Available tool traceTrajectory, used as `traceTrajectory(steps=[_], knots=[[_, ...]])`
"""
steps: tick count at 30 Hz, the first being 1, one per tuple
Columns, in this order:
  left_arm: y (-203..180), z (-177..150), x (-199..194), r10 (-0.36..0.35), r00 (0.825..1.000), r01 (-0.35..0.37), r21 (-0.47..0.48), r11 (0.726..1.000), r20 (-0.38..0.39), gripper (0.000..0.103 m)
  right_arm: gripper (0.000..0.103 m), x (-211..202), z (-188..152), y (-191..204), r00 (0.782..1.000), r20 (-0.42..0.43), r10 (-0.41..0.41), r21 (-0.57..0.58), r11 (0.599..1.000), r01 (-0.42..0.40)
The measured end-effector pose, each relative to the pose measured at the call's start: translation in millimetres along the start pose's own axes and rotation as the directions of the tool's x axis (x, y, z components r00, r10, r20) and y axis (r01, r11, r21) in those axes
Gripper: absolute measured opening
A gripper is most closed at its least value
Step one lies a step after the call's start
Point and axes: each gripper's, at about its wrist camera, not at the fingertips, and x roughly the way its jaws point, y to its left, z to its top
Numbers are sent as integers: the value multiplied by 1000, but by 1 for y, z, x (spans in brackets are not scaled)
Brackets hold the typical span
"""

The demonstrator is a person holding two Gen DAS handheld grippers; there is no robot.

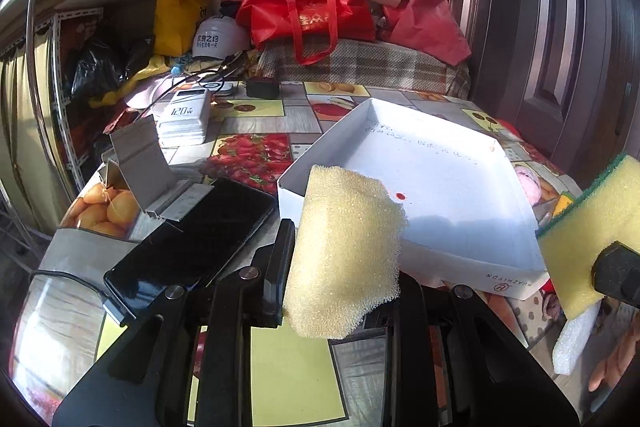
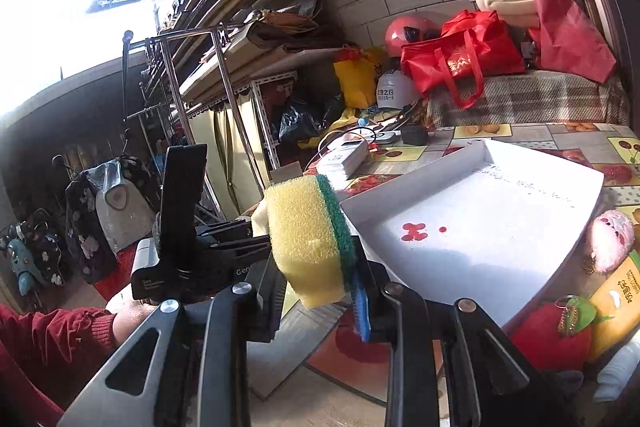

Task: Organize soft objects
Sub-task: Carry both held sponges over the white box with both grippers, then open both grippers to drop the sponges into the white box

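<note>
My left gripper (image 1: 344, 267) is shut on a pale yellow sponge (image 1: 344, 247) and holds it above the table, just in front of the near left corner of a shallow white box (image 1: 440, 187). My right gripper (image 2: 320, 275) is shut on a yellow sponge with a green scouring side (image 2: 308, 235), held left of the white box (image 2: 480, 227). That sponge also shows at the right edge of the left wrist view (image 1: 588, 227). The box holds nothing but small red stains.
A black phone (image 1: 192, 243) with a cable lies left of the box beside a metal stand (image 1: 140, 167) and a white charger (image 1: 184, 119). A red plush fruit (image 2: 552, 339), a pink plush (image 2: 612, 239) and white foam (image 1: 576, 339) lie right of the box. Bags and helmets crowd the back.
</note>
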Motion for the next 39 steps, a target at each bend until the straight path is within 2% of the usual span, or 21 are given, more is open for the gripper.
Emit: traceTrajectory(steps=[4, 9, 11, 14, 17, 20, 22, 27, 29, 32, 33, 34, 35, 36, 37, 39], knots=[[11, 0, -2, 6, 1000, -5, -52, 999, 19, 24, 28, 27, 1, 5, 999, 2, 46, 24, 999, -46], [12, 3, 1, -1, 1000, 2, -51, 999, 21, 24, 27, 30, -10, -21, 1000, -28, -4, 91, 996, 6], [9, 6, 7, -6, 1000, 6, -41, 999, 18, 24, 28, 20, -4, -31, 997, 15, -75, 65, 995, 73], [-4, 12, 20, -28, 1000, 28, -16, 999, 9, 24, 28, 3, 2, -55, 982, 63, -179, 55, 983, 175], [-23, 19, 35, -55, 998, 55, 20, 998, 4, 24, 28, -8, 5, -88, 956, 76, -284, 107, 955, 275], [-42, 26, 51, -87, 996, 87, 47, 995, -9, 24, 29, -15, 7, -120, 933, 67, -353, 204, 920, 334], [-53, 32, 62, -103, 995, 103, 59, 993, -13, 24, 30, -17, 6, -127, 927, 54, -372, 237, 906, 350], [-66, 42, 80, -116, 993, 116, 67, 991, -14, 24, 30, 5, 9, -104, 932, 2, -364, 153, 921, 359], [-65, 45, 84, -111, 994, 112, 61, 992, -15, 24, 30, 16, 11, -102, 931, -11, -364, 158, 919, 361], [-60, 46, 86, -103, 995, 103, 30, 994, -19, 40, 32, 25, 14, -104, 914, -21, -404, 176, 899, 401], [-56, 45, 85, -102, 995, 103, 15, 995, -13, 61, 42, 27, 14, -105, 908, -23, -418, 178, 892, 415], [-53, 46, 84, -102, 995, 102, 0, 995, -4, 89, 64, 27, 15, -105, 899, -26, -436, 178, 883, 434], [-51, 45, 82, -102, 995, 102, -9, 995, 5, 101, 77, 27, 15, -104, 894, -24, -447, 178, 878, 444], [-48, 46, 80, -94, 995, 94, -24, 995, 18, 103, 94, 25, 15, -104, 890, -13, -455, 181, 875, 450], [-45, 46, 79, -104, 994, 105, -33, 994, 26, 103, 103, 22, 15, -103, 886, -1, -465, 186, 870, 457], [-44, 46, 76, -115, 993, 116, -39, 992, 38, 103, 103, 19, 15, -103, 883, 12, -470, 192, 867, 459]])
